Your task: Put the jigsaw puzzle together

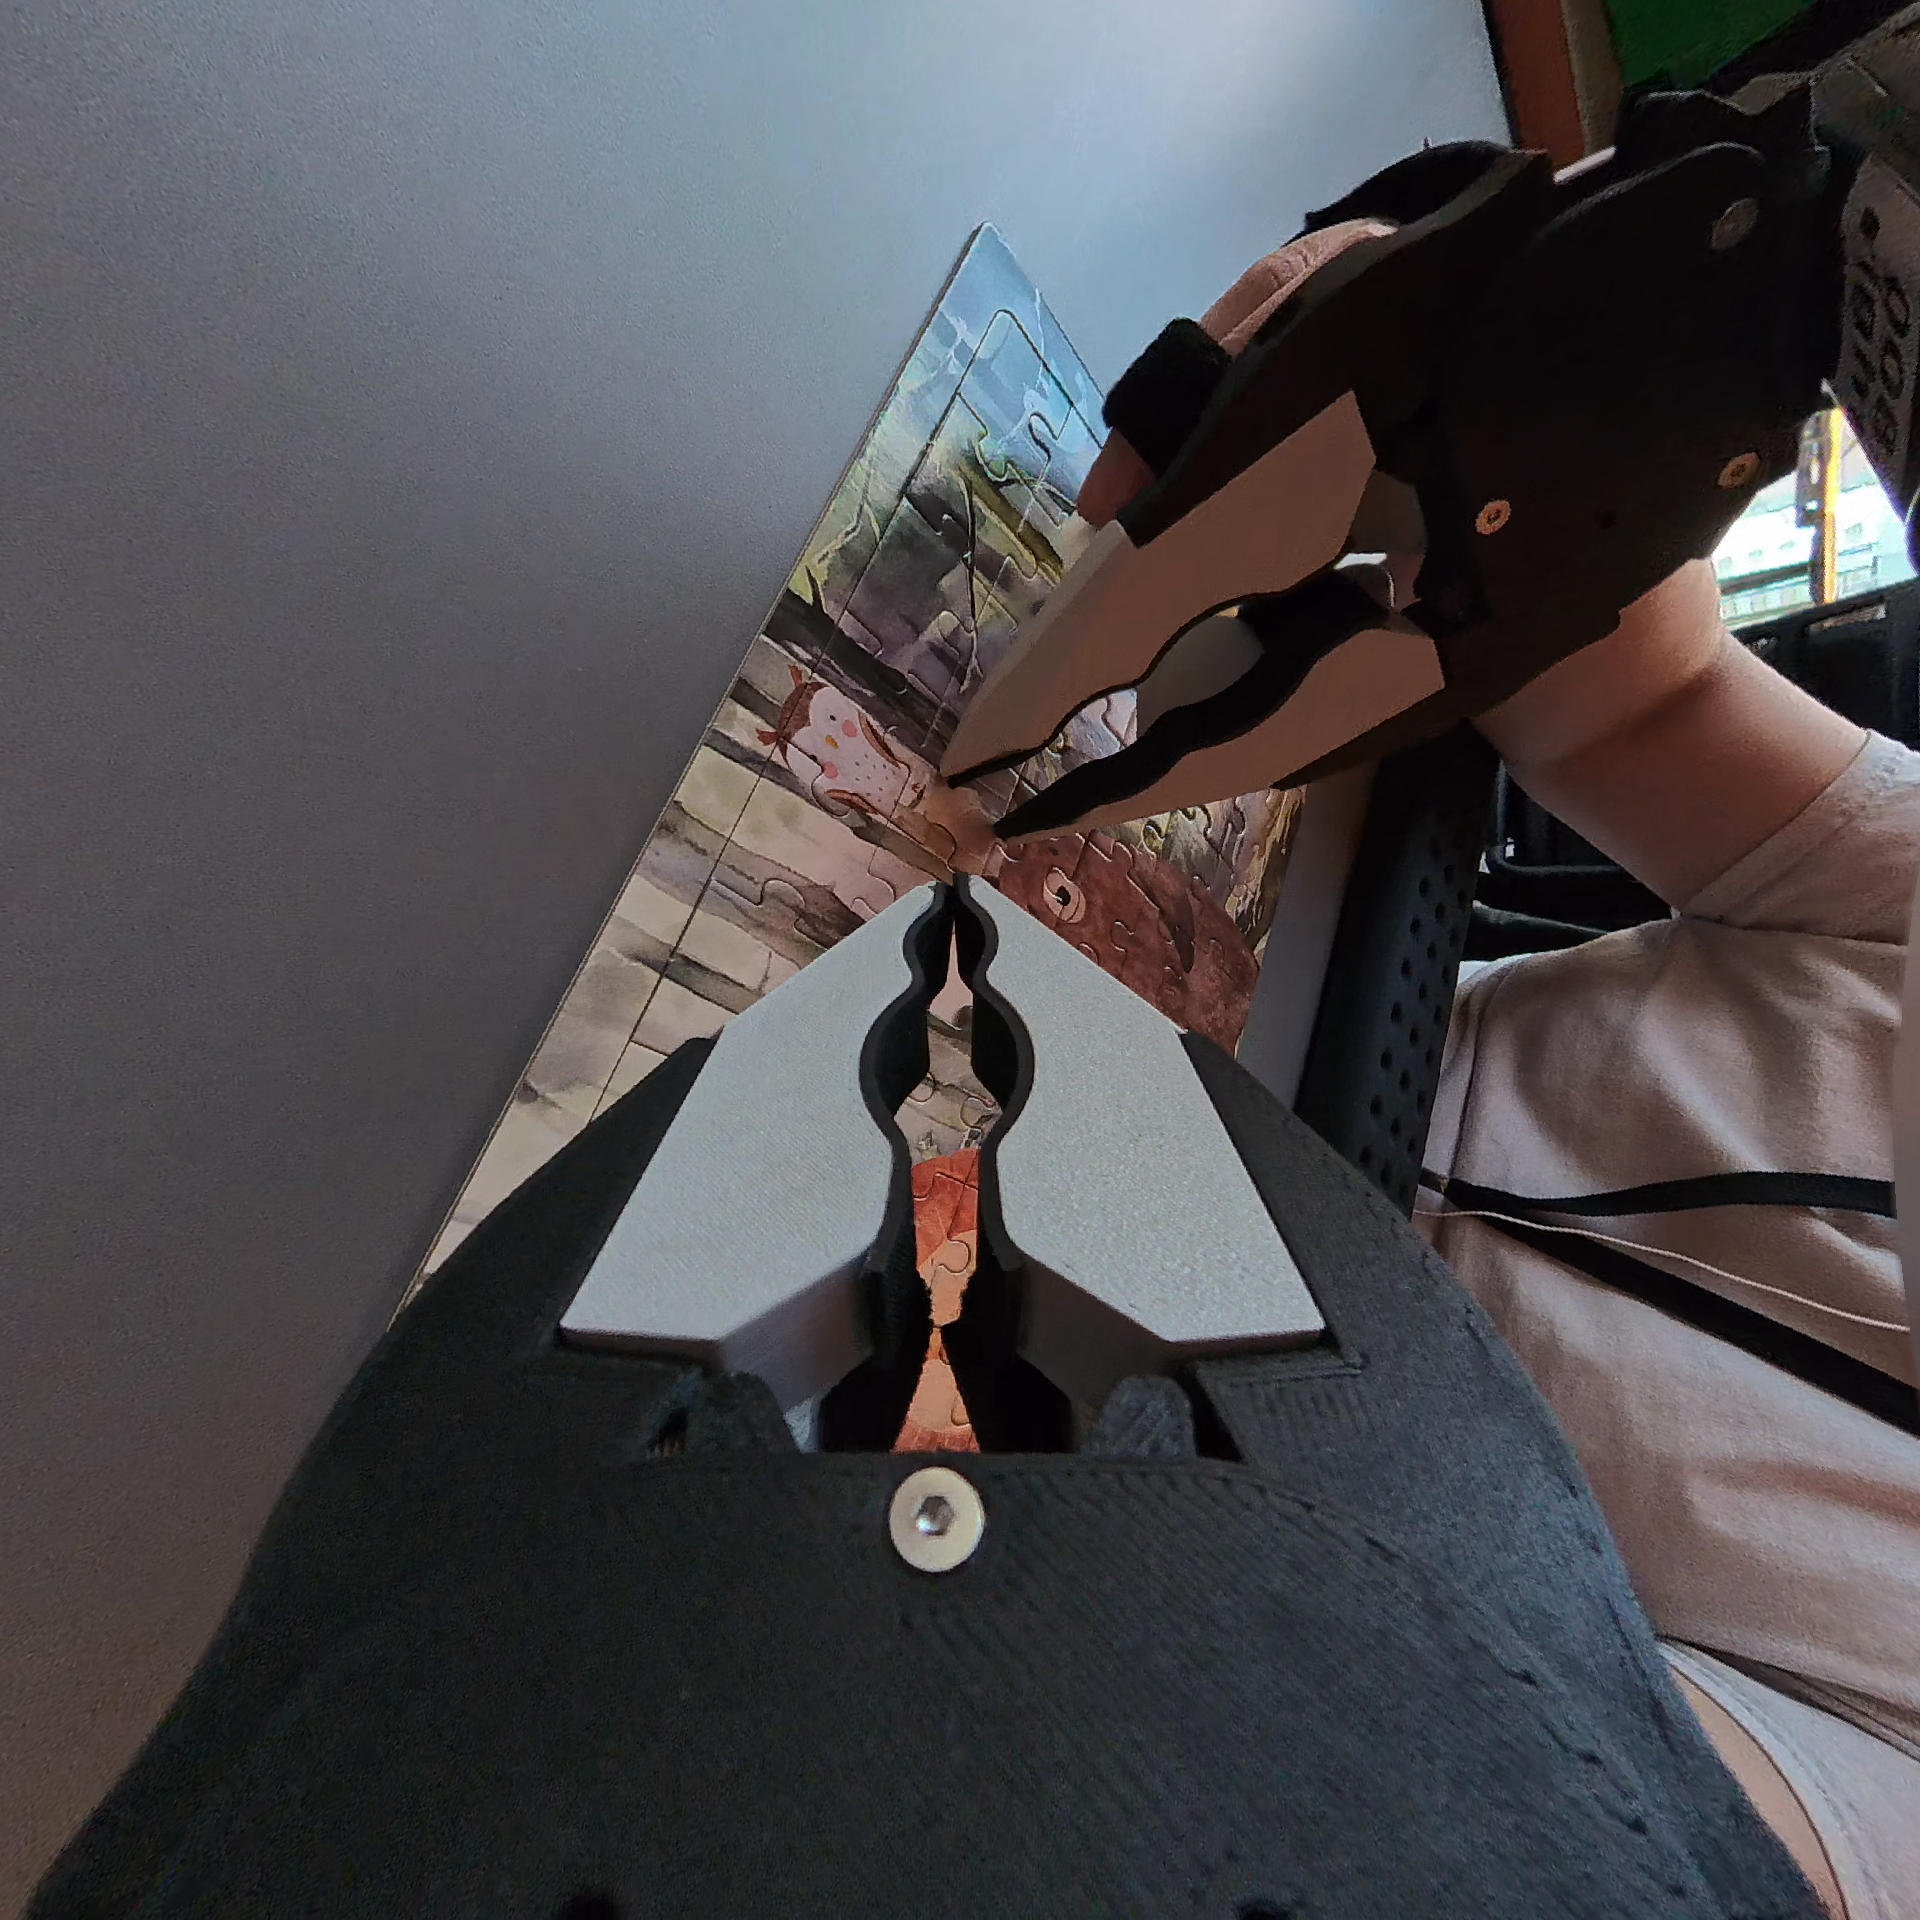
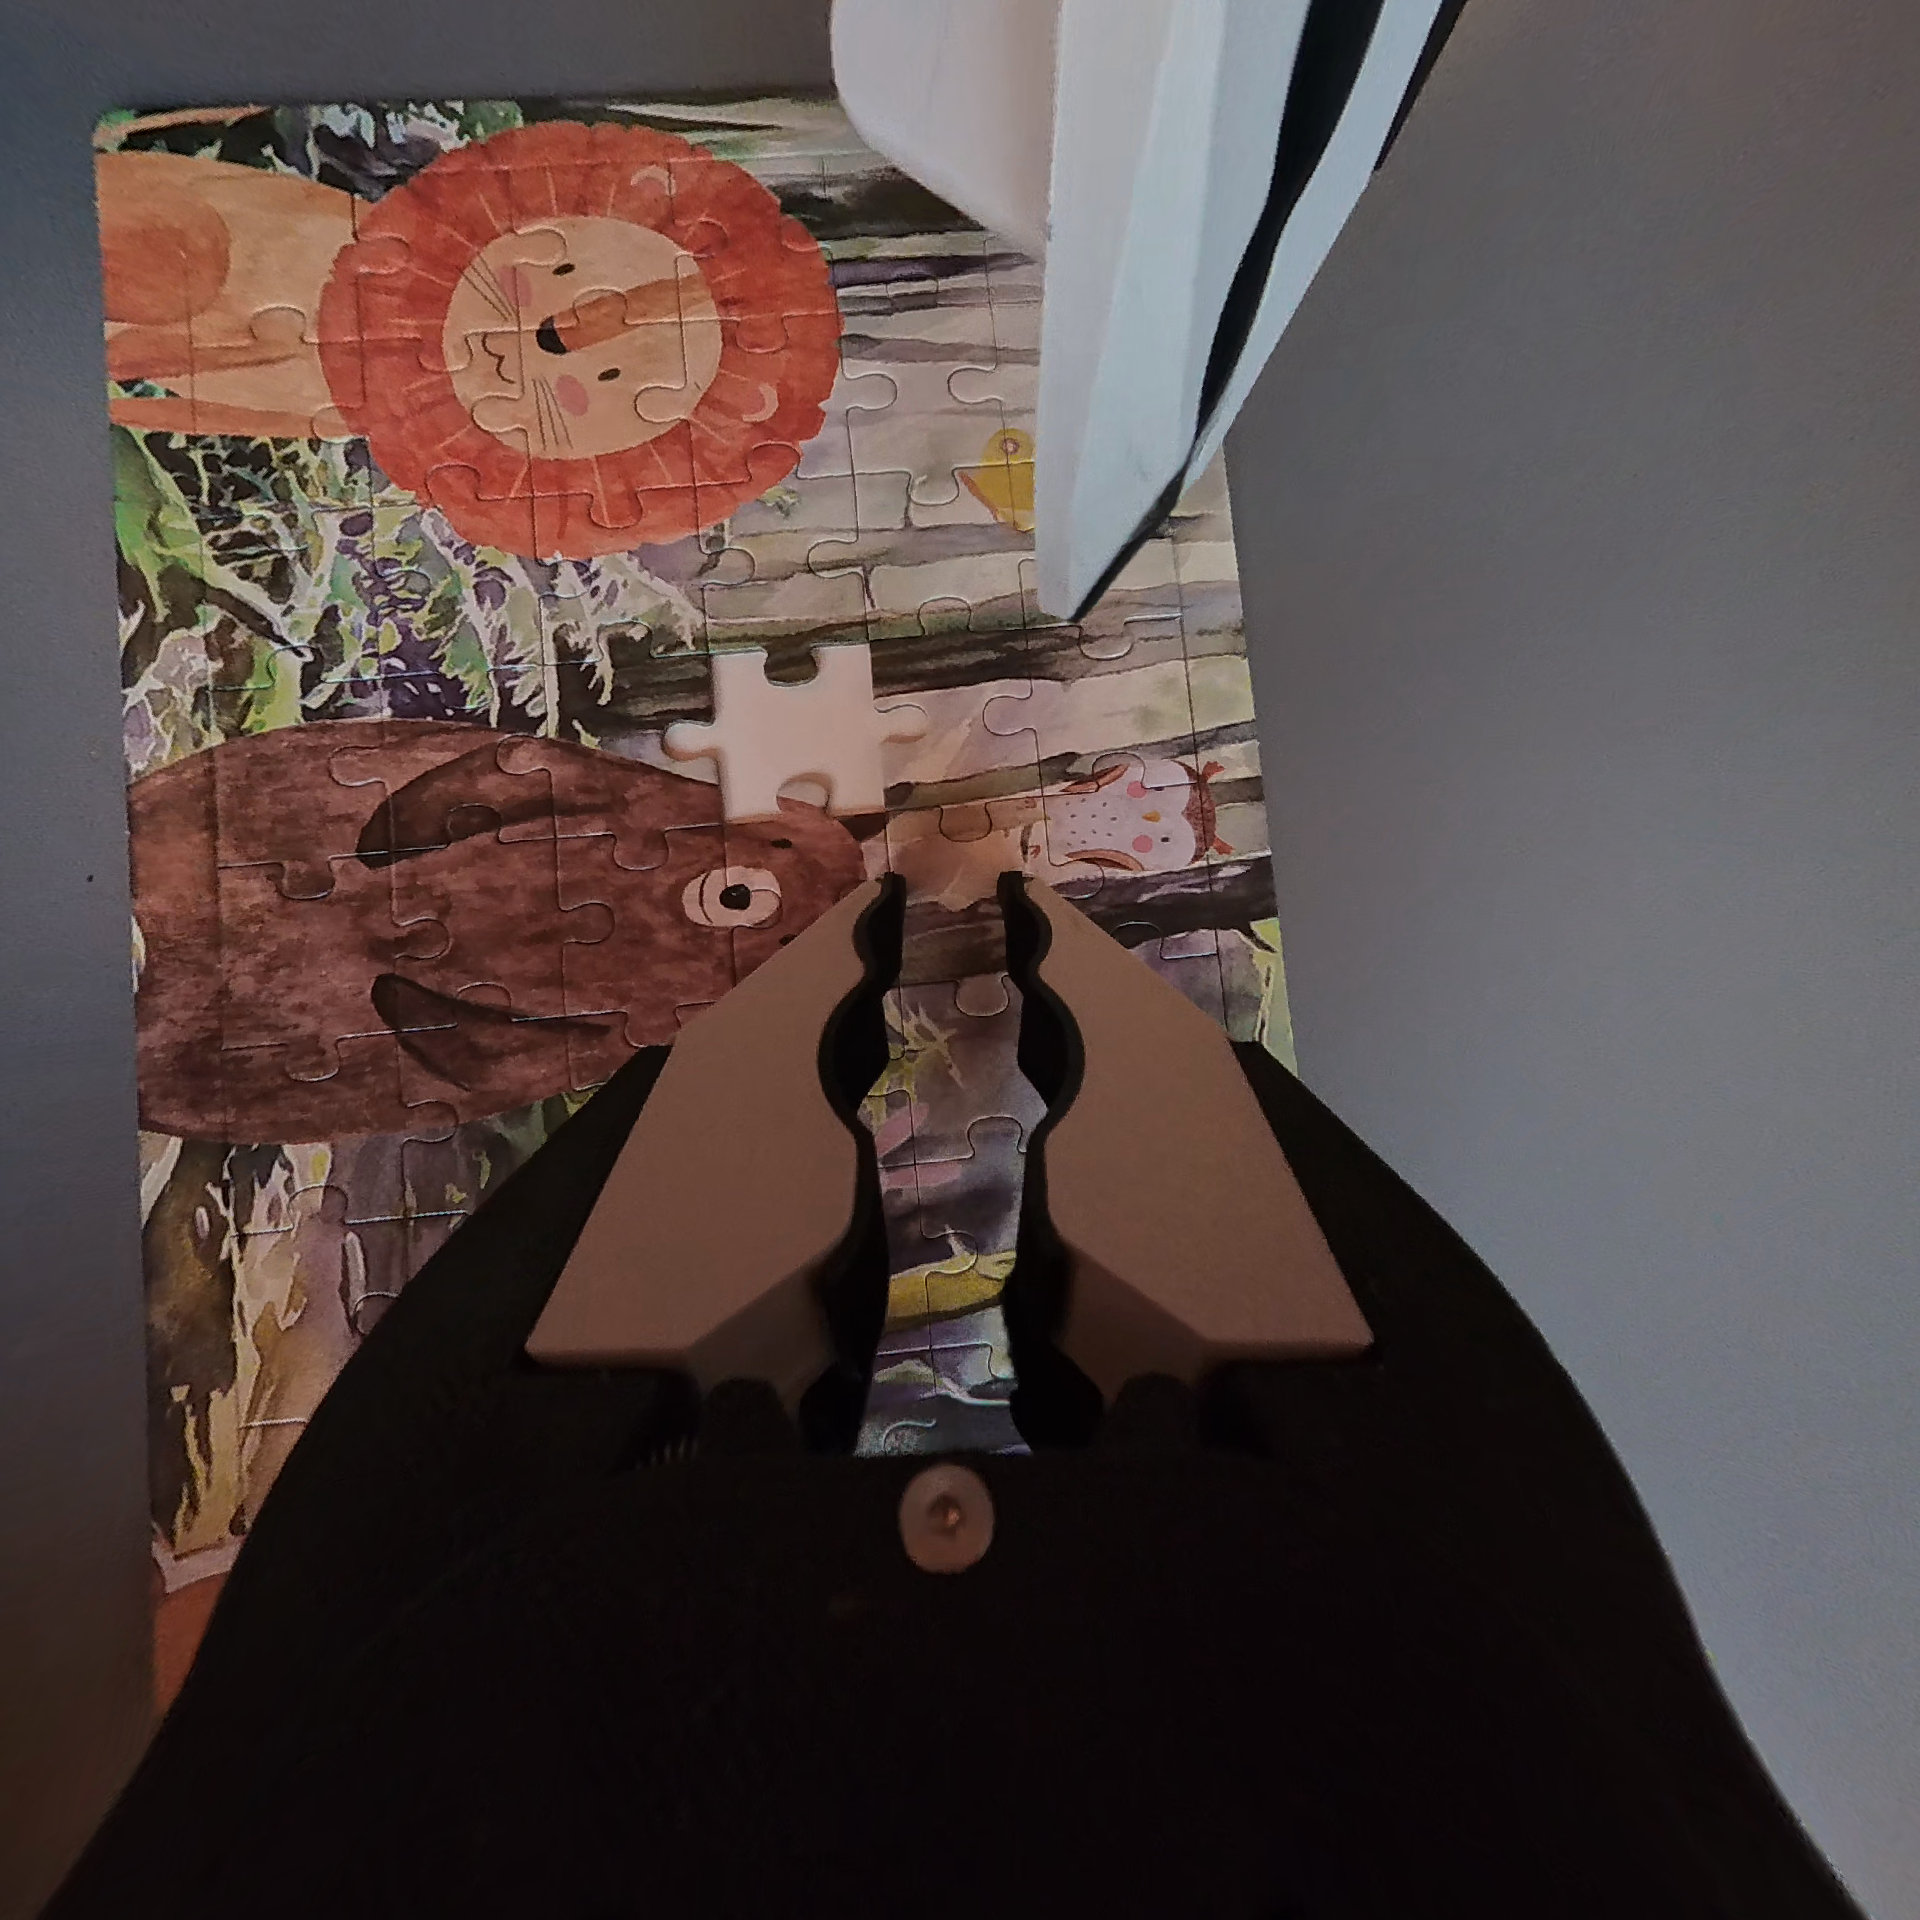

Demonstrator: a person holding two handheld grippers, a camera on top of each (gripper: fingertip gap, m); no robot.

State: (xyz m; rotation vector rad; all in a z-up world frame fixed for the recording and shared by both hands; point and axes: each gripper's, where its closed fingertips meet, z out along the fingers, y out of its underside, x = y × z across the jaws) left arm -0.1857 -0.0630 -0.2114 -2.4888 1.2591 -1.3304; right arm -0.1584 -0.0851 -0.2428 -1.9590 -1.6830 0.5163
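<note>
The jigsaw puzzle (image 2: 520,623) lies flat on a grey table (image 2: 1558,727); its picture has a lion, a brown animal and a small owl, and nearly all pieces are joined. A white piece-shaped patch (image 2: 795,732) sits near the middle; I cannot tell if it is a bare slot or a face-down piece. My right gripper (image 2: 948,879) is slightly open, tips on the puzzle just below that patch, beside the owl. My left gripper (image 1: 956,883) is shut and empty, tip on the puzzle (image 1: 727,883). It also shows in the right wrist view (image 2: 1070,603), above the patch. The right gripper (image 1: 975,802) also shows in the left wrist view.
A person's hand and light sleeve (image 1: 1662,1039) hold the right gripper. A black perforated chair part (image 1: 1382,987) stands beyond the puzzle's far edge. Grey table (image 1: 312,520) surrounds the puzzle on the other sides. Some 6 cm of space lies between my two pairs of fingers. From the right gripper's tips to the jigsaw puzzle (image 2: 520,623) is close to 9 cm.
</note>
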